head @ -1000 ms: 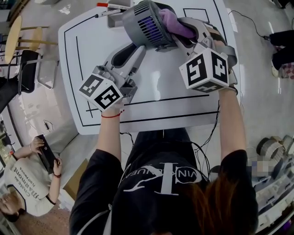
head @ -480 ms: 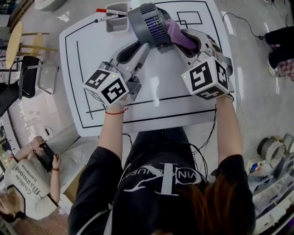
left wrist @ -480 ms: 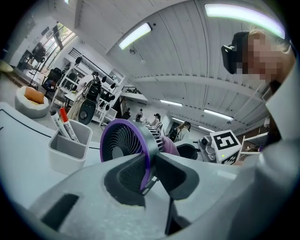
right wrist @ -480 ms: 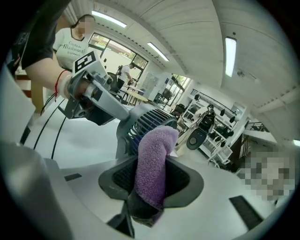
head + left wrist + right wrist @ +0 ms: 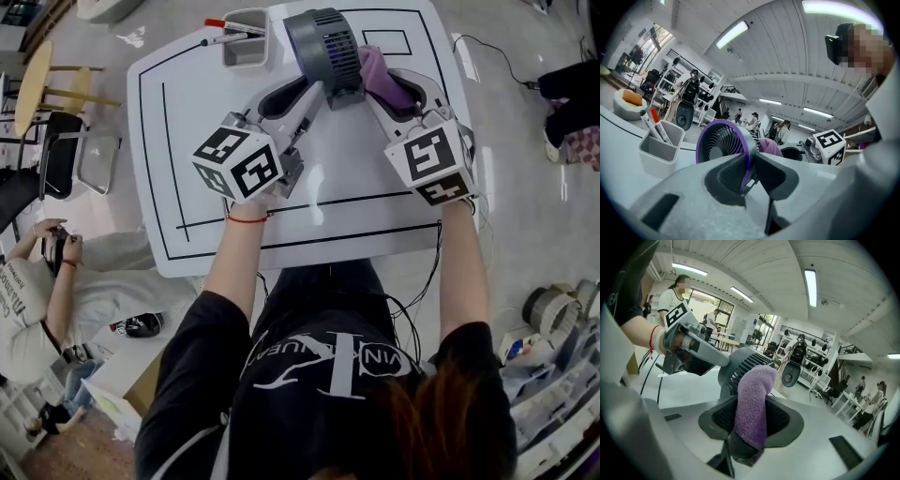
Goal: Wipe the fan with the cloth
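Tongs in your left hand [image 5: 751,171] have just been closing and pinch the purple rim of the fan [image 5: 326,42], which is at the far side of the worktop [image 5: 187,141]. Your right tongs [image 5: 750,425] clench the purple cloth [image 5: 752,399] against its grey back.

White worktop [image 5: 356,169] with black lines stands on a pale grey floor [image 5: 534,216]. Black chair [image 5: 56,141] at left. Strip lights [image 5: 733,33] on ribbed ceiling; windows [image 5: 723,306] far.

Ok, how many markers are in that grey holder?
2: a red-capped marker and a black-tipped marker, both leaning out of the grey holder beside the fan. A shorter one could be hidden inside.
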A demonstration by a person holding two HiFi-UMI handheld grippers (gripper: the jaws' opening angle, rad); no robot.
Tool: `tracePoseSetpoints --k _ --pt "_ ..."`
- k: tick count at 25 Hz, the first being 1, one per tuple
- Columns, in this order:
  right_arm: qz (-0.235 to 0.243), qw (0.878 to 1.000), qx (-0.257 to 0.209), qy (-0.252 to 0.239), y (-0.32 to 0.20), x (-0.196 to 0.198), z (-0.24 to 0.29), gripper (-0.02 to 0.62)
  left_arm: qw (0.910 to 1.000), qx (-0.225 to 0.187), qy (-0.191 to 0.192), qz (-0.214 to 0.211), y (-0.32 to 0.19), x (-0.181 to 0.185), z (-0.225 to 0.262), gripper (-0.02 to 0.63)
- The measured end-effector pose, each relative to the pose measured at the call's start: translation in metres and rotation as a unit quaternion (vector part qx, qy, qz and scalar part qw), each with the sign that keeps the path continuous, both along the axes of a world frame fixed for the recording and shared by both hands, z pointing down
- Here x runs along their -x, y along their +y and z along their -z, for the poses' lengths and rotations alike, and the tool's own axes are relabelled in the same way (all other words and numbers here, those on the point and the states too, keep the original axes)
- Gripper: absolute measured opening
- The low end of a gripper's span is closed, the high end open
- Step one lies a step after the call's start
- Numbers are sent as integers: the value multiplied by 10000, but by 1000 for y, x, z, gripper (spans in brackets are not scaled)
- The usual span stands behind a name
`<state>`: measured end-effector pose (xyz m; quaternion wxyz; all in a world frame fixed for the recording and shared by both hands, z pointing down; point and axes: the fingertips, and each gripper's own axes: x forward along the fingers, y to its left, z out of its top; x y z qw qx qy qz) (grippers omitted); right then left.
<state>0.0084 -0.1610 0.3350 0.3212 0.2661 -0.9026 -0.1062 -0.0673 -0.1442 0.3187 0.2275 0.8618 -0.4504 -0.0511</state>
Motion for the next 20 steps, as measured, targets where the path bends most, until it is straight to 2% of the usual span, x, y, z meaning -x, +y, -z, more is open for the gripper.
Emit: tracePoseSetpoints --k 8,14,17,20 --pt "-320 9962 448 -682 3 -9 0 147 10000 -80 -44 39 0 -10 2 71" --pt "-477 9949 449 -767 3 -8 0 147 9996 -273 34 30 3 -9 9 106" --pt "-623 9921 511 -956 1 -18 1 150 9989 -432 114 125 5 -4 19 93" --pt "-703 9860 693 -1346 2 -23 6 150 9985 -478 37 253 10 6 24 74"
